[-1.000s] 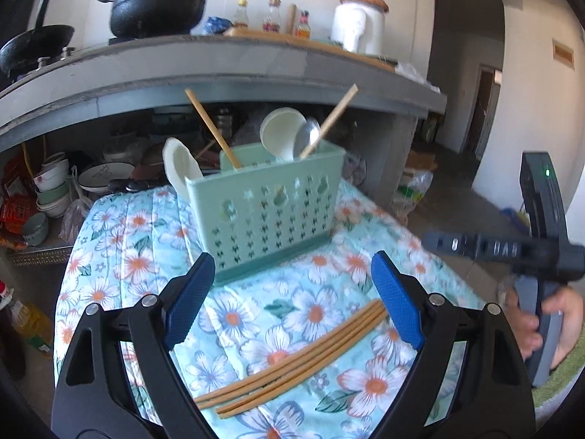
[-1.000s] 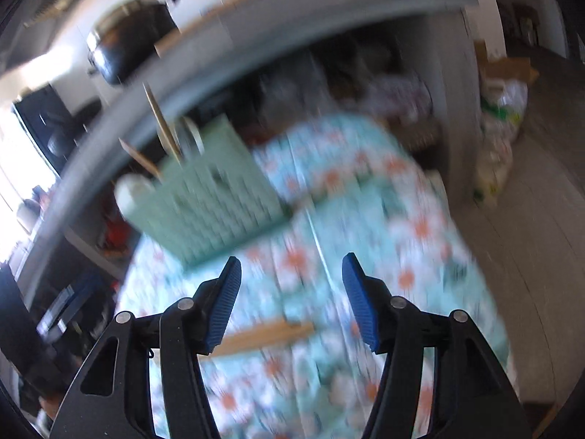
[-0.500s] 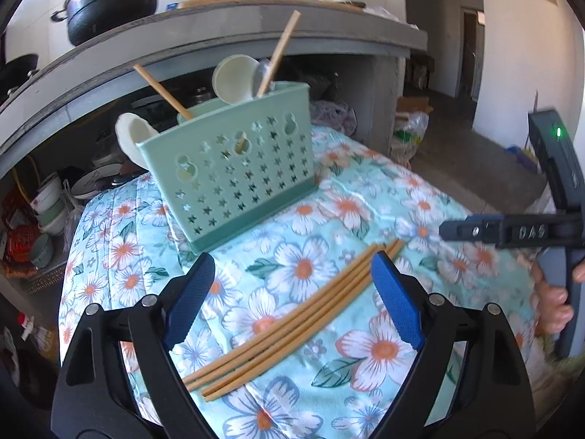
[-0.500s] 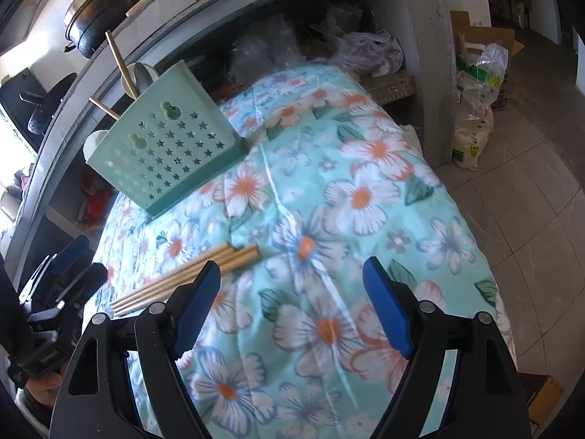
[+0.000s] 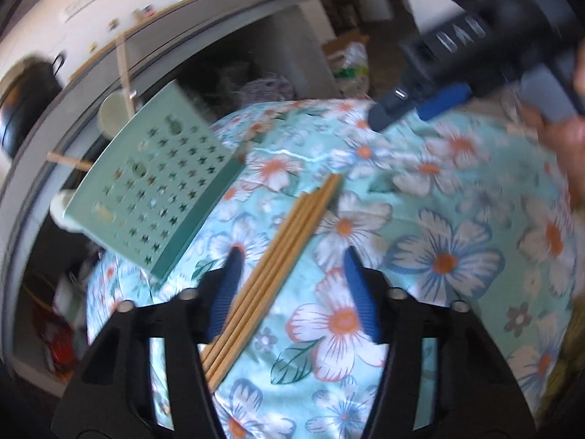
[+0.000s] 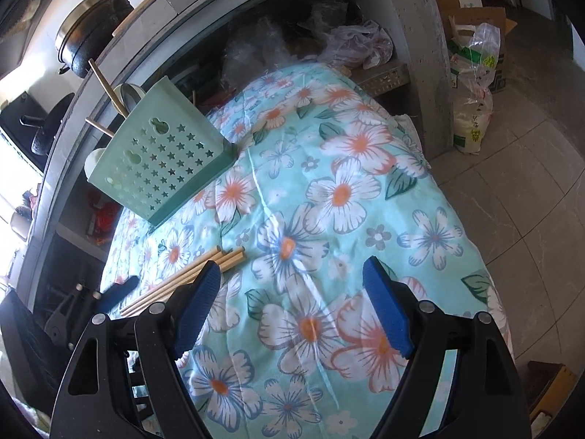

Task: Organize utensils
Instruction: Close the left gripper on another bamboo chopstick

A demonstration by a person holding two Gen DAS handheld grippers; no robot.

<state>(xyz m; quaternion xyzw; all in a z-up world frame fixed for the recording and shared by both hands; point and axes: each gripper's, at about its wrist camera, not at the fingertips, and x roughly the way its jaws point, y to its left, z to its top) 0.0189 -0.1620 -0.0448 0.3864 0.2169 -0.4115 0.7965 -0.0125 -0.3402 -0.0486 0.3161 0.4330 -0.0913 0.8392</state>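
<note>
My left gripper [image 5: 292,289] hangs low over the flowered cloth [image 5: 438,219], and its jaws are closing. The bundle of wooden chopsticks [image 5: 278,256] lies on the cloth between my two blue pads, slanting from just under my left pad up and away to the right. My pads do not press on the sticks; there is cloth showing between the bundle and my right pad. The view here is blurred.

My right gripper [image 6: 292,307] is spread wide above bare cloth, with nothing between its pads. The near ends of the chopsticks [image 6: 219,259] sit just beside its left pad, outside the gap.

The green utensil basket [image 6: 161,161] with star-shaped holes stands on the cloth ahead of both grippers and to the left, apart from the chopsticks. A pale spoon and some wooden sticks poke out of its top. Beyond it runs a grey counter [image 6: 256,7] carrying a black pot [image 6: 91,40].
</note>
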